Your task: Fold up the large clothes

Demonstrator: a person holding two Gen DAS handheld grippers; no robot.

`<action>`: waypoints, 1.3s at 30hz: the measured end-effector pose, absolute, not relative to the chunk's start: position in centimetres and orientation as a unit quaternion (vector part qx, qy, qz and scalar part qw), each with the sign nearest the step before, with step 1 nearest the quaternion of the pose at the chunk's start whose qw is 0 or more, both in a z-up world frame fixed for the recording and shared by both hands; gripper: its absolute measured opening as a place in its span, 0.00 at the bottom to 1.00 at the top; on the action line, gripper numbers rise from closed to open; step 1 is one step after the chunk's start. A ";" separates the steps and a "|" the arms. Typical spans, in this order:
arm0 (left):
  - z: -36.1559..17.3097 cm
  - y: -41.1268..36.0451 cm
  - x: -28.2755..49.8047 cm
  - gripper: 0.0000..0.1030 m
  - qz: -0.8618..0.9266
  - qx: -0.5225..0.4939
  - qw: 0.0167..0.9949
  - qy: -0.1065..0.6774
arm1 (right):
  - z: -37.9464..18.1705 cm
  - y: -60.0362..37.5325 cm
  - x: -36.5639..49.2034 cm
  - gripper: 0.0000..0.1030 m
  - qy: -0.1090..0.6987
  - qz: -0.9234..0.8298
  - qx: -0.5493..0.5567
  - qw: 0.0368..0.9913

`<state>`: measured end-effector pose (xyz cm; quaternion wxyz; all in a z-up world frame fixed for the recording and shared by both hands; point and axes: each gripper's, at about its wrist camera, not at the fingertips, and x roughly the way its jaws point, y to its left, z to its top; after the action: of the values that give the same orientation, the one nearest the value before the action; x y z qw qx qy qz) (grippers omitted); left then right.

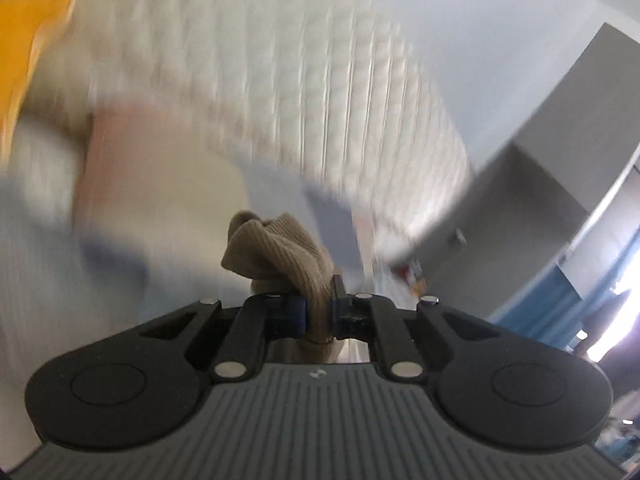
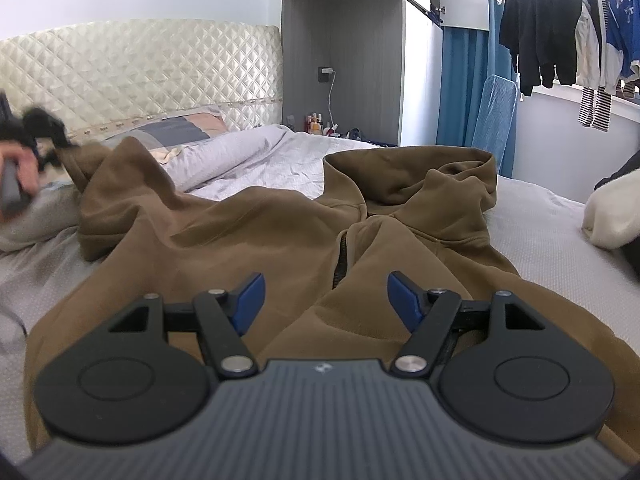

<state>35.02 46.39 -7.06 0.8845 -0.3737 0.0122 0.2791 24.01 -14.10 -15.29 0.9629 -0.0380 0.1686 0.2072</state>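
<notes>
Ribbed tan sleeve cuff (image 1: 280, 256) sits pinched in my left gripper (image 1: 318, 314) at the bed's (image 2: 540, 216) headboard-side edge; my right gripper (image 2: 324, 300), jaws wide and empty, hovers over the brown zip hoodie's (image 2: 248, 232) front, hood pointing away.

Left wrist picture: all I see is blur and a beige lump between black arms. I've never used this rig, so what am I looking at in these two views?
There is no robot: a person holds a two-finger gripper in each hand, with a camera on each looking along its fingers. In the left wrist view, the left gripper is shut on a ribbed cuff of the brown hoodie; the background is smeared. The right wrist view shows the hoodie spread on the bed, zip up, hood toward the far end. The right gripper hovers open over it, holding nothing. At that view's left edge, the person's hand lifts the sleeve.
</notes>
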 end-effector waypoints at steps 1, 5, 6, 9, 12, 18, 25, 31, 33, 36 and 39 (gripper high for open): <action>-5.8 47.3 35.2 0.12 0.290 -0.359 0.887 0.006 | -15.3 -14.0 24.0 0.69 0.169 0.206 -0.039 0.963; -3.7 51.3 37.5 0.12 0.362 -0.307 0.880 0.020 | -15.4 -13.7 24.1 0.69 0.170 0.202 -0.047 0.963; -4.0 52.5 38.4 0.12 0.384 -0.294 0.874 0.037 | -15.4 -13.7 24.2 0.69 0.171 0.201 -0.049 0.963; -6.4 54.5 40.4 0.12 0.441 -0.248 0.857 0.093 | -15.5 -13.5 24.4 0.69 0.175 0.198 -0.052 0.963; -9.8 56.2 39.7 0.12 0.458 -0.266 0.839 0.122 | -15.6 -13.4 24.9 0.69 0.181 0.194 -0.050 0.963; -12.2 57.2 38.3 0.14 0.438 -0.281 0.843 0.138 | -15.9 -13.1 25.5 0.69 0.189 0.191 -0.050 0.962; -9.3 53.4 34.4 0.68 0.382 -0.290 0.861 0.167 | -15.8 -13.3 25.7 0.69 0.189 0.193 -0.041 0.962; -8.1 44.9 28.1 0.68 0.315 -0.328 0.867 0.203 | -15.6 -14.1 24.8 0.66 0.181 0.200 -0.040 0.962; -8.2 41.7 26.2 0.68 0.283 -0.354 0.866 0.213 | -15.4 -14.4 24.2 0.66 0.178 0.205 -0.042 0.961; -8.3 36.0 24.0 0.68 0.231 -0.369 0.869 0.235 | -14.9 -14.9 22.7 0.65 0.170 0.210 -0.045 0.962; -8.6 29.6 22.3 0.68 0.178 -0.377 0.873 0.254 | -14.2 -15.7 21.2 0.66 0.165 0.217 -0.036 0.962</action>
<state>22.27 29.57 -8.64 0.8728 -0.3765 0.2544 0.1779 21.19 -15.68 -14.18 0.9615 -0.0358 0.1651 0.2166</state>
